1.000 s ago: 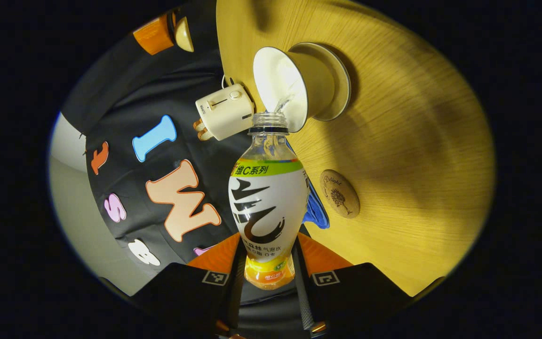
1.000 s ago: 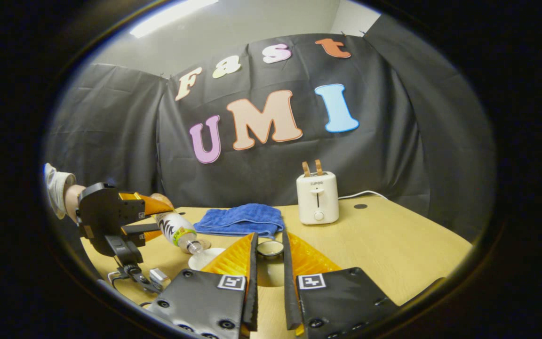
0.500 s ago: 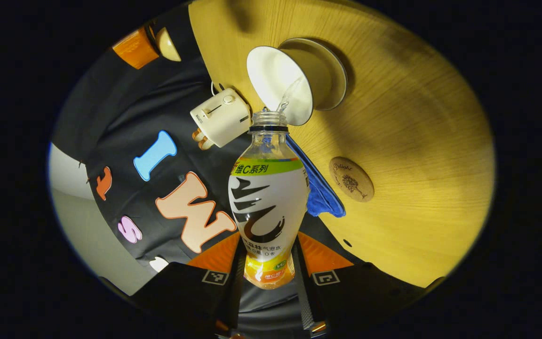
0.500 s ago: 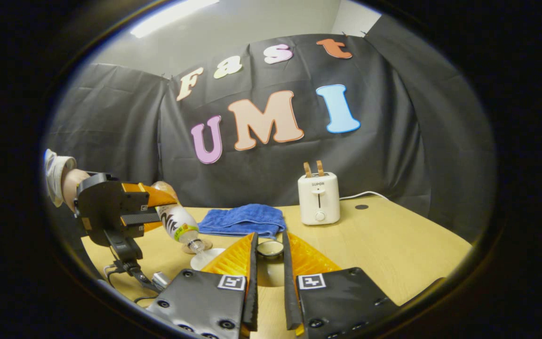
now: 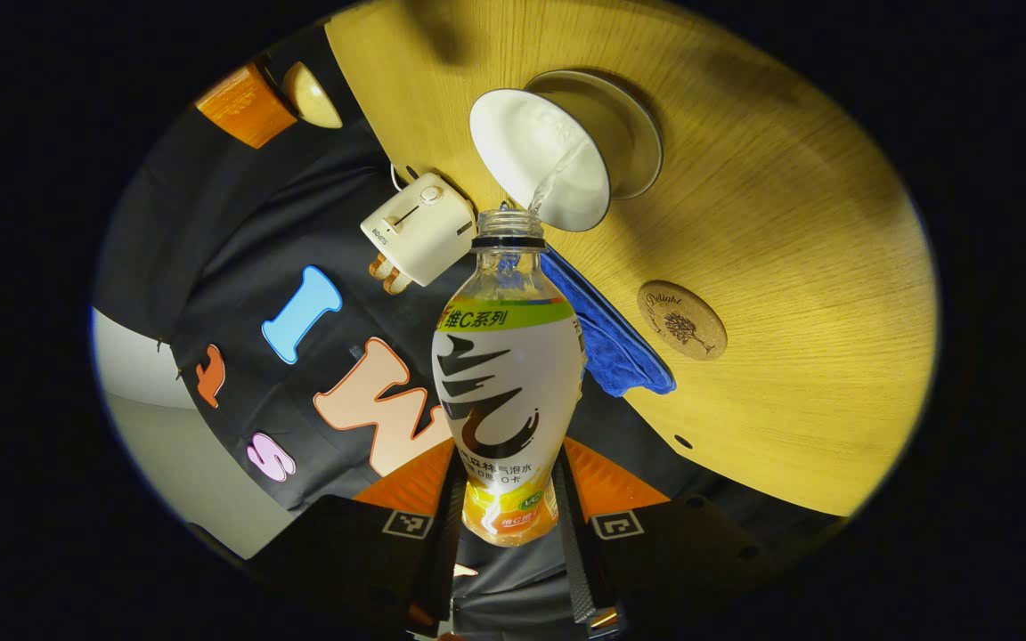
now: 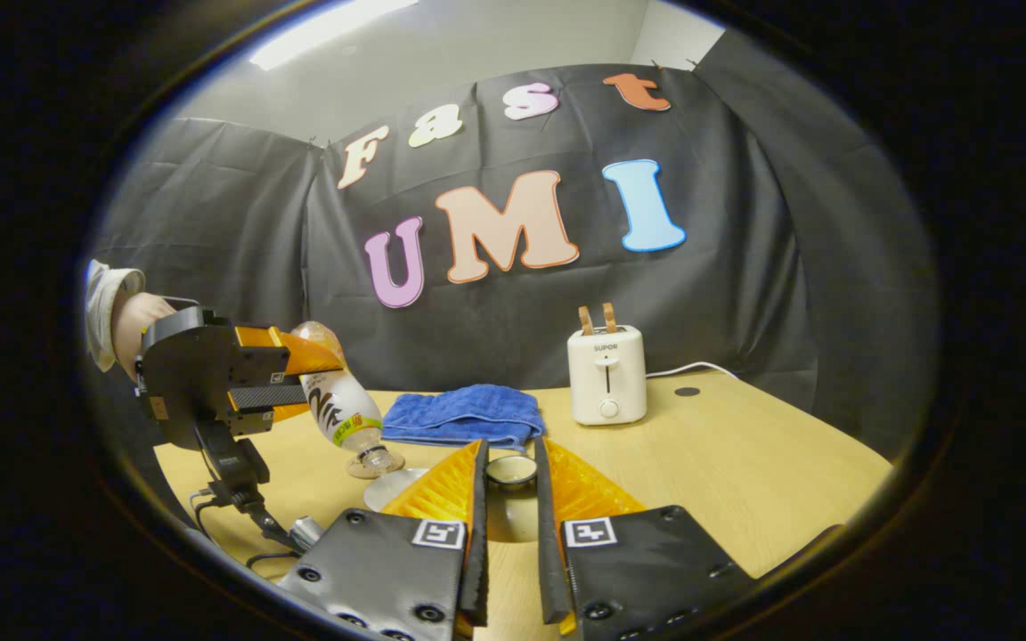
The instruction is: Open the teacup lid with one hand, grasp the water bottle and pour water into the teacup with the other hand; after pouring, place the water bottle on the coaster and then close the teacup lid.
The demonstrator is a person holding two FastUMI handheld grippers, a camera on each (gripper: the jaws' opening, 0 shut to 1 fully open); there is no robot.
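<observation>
A: What is in the containers?

B: In the left gripper view, the left gripper (image 5: pixel 509 525) has both fingers pressed on the lower part of the water bottle (image 5: pixel 508 378). The bottle has no cap, and a thin stream of water goes from its mouth into the white teacup (image 5: pixel 538 147). The teacup stands on its saucer (image 5: pixel 642 133) on the table (image 5: pixel 798 267). How full it is, I cannot tell.

A: And the lid?

B: In the right gripper view, the right gripper (image 6: pixel 510 485) holds the teacup lid (image 6: pixel 511 470) between its two fingers, closed narrow on it, above the table.

A: Where is the coaster?

B: The round coaster (image 5: pixel 682 320) lies bare on the table, near the teacup and just beside the blue towel (image 5: pixel 613 347).

A: Is there free room?

B: Bare wood is around the coaster. The toaster (image 6: pixel 606 372) stands toward the table's back edge near the black cloth, apart from the teacup. The left gripper and a sleeve (image 6: pixel 103 298) are at the table's left edge.
</observation>
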